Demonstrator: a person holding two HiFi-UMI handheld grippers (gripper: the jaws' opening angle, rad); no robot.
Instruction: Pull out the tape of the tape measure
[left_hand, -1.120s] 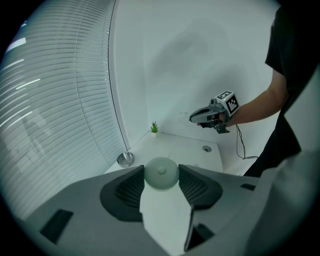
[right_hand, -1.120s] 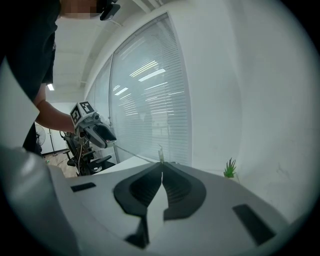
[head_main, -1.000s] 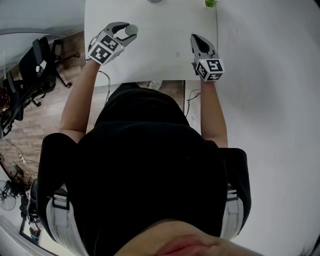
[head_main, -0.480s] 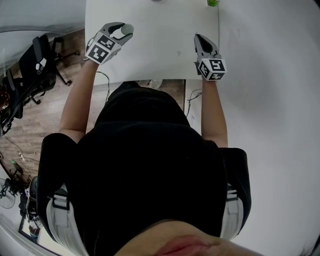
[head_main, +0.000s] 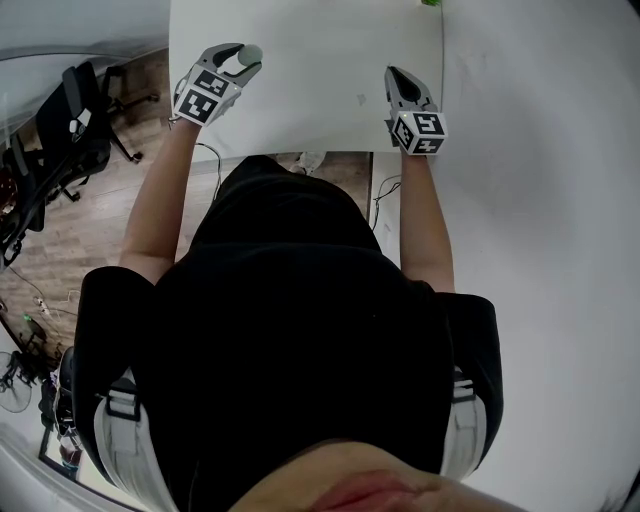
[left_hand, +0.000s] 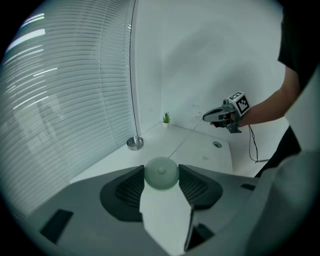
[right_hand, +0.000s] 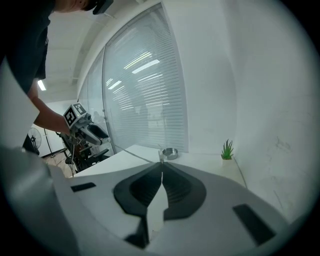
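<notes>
A round grey-green tape measure (head_main: 251, 54) (left_hand: 161, 173) sits between the jaws of my left gripper (head_main: 247, 60) (left_hand: 161, 176), which is shut on its case above the white table's (head_main: 310, 110) left part. No tape shows drawn out of it. My right gripper (head_main: 392, 73) (right_hand: 161, 173) hovers over the table's right part with its jaws pressed together and nothing visible between them. The two grippers are far apart. Each one shows in the other's view: the right gripper (left_hand: 207, 118) at the far side, the left gripper (right_hand: 102, 134) at the left.
A small metal bowl (left_hand: 135, 143) (right_hand: 170, 153) and a tiny potted plant (left_hand: 166, 118) (right_hand: 227, 149) stand at the table's far side by the blinds. A round grommet (left_hand: 217, 144) is set in the tabletop. Office chairs (head_main: 60, 140) stand on the floor at the left.
Both grippers have sunk a little toward the table. The left stays shut on the tape measure and the right stays shut.
</notes>
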